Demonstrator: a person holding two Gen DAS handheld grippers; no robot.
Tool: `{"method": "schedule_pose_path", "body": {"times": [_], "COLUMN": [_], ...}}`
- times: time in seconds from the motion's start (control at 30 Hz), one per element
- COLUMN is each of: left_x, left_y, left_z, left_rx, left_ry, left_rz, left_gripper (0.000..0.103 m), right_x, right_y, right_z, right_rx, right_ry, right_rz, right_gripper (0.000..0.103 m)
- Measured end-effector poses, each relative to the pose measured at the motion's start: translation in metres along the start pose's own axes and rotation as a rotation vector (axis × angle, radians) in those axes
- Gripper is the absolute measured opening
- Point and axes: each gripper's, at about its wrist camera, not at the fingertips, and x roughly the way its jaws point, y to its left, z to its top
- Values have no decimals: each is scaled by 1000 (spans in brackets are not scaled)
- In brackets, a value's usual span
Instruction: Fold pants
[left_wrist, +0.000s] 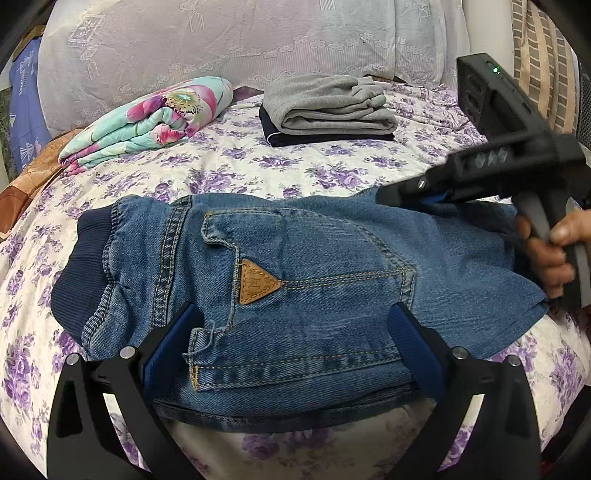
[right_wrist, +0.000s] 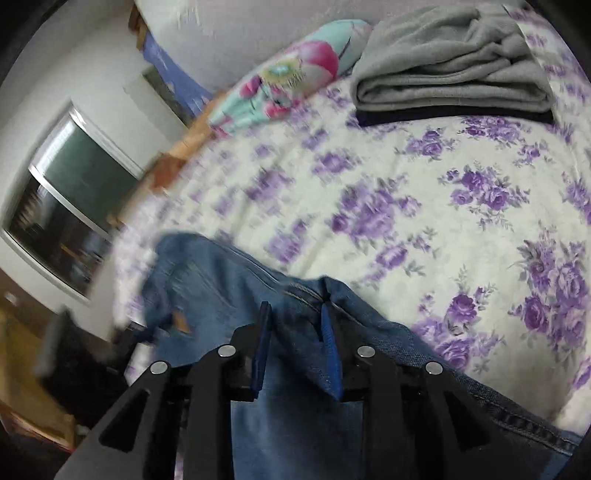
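Blue denim pants (left_wrist: 295, 280) with a dark ribbed waistband and a tan triangular patch lie folded across the floral bedspread (left_wrist: 240, 162). My left gripper (left_wrist: 295, 325) is open, its blue pads resting on the near edge of the pants, one on each side. My right gripper (left_wrist: 424, 197) comes in from the right, held by a hand, its tips at the far right edge of the denim. In the right wrist view my right gripper (right_wrist: 295, 314) has its jaws partly open with denim (right_wrist: 288, 369) between and under the fingers; the view is blurred.
A folded grey garment on a dark one (left_wrist: 328, 107) lies at the back of the bed, also in the right wrist view (right_wrist: 450, 66). A rolled floral quilt (left_wrist: 155, 118) lies back left. A pale cover (left_wrist: 221, 44) hangs behind. A window (right_wrist: 70, 199) is left.
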Motion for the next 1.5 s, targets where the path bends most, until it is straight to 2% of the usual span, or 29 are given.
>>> {"method": "schedule_pose_path", "body": {"times": [0.23,0.3,0.37,0.43,0.5,0.53,0.57,0.6,0.67,0.7,0.77,0.83,0.93,0.97,1.07,1.17,1.2,1.23,1.27,1.3,1.33,1.37,1.4,1.47,1.5], "left_x": [0,0,0,0,-1,0,0,0,-1,0,0,-1,-1,-1,-1,-1,-1,-2,-2,-1,-1,-1,-1,-2,-2], "left_y": [0,0,0,-1,0,0,0,0,0,0,0,0,0,0,-1,0,-1,0,-1,-1,0,0,0,-1,-1], "left_z": [0,0,0,0,-1,-1,-1,-1,-1,-1,-1,-1,-1,-1,-1,0,0,-1,0,0,0,0,0,0,0], "left_rx": [0,0,0,0,1,0,1,1,0,0,0,0,0,0,2,3,2,1,1,2,2,1,1,5,4], "left_ry": [0,0,0,0,0,1,1,2,0,0,-1,0,0,0,2,2,2,0,-1,-1,-1,-1,-1,0,-1], "left_rz": [1,1,1,1,1,1,1,1,0,-1,0,0,1,0,7,6,6,6,7,8,7,6,5,9,13], "left_gripper": [99,99,99,99,99,99,99,99,99,99,99,99,99,99,99,99,99,99,99,99,99,99,99,99,99], "right_x": [-2,-7,-7,2,21,34,37,29,3,-11,-29,-31,0,7,15,2,-5,-15,-23,-27,-26,-23,-19,-29,-36], "right_y": [-1,1,-1,-2,-10,-19,-28,-30,-24,-14,6,28,29,26,6,12,19,30,35,37,35,30,23,16,16], "right_z": [2,5,15,26,32,32,31,31,29,25,15,2,-8,-8,4,0,-6,-16,-27,-36,-46,-52,-56,-56,-56], "right_rx": [32,21,20,-10,-27,4,42,59,53,24,-39,-118,-146,-141,-49,-42,-55,-88,-111,-123,-120,-118,-117,-67,-46], "right_ry": [-40,-82,-114,-128,-92,-38,-31,-58,-155,-191,-223,-183,-66,-52,-57,-106,-124,-149,-162,-165,-148,-127,-107,-135,-154], "right_rz": [44,10,-28,-119,-203,-192,-166,-158,-196,-199,-174,-178,-211,-221,-141,-159,-176,-189,-189,-198,-229,-239,-234,-218,-215], "right_gripper": [29,13,11,0,0,0,0,0,1,4,4,4,2,0,0,0,6,8,15,39,52,58,57,51,52]}}
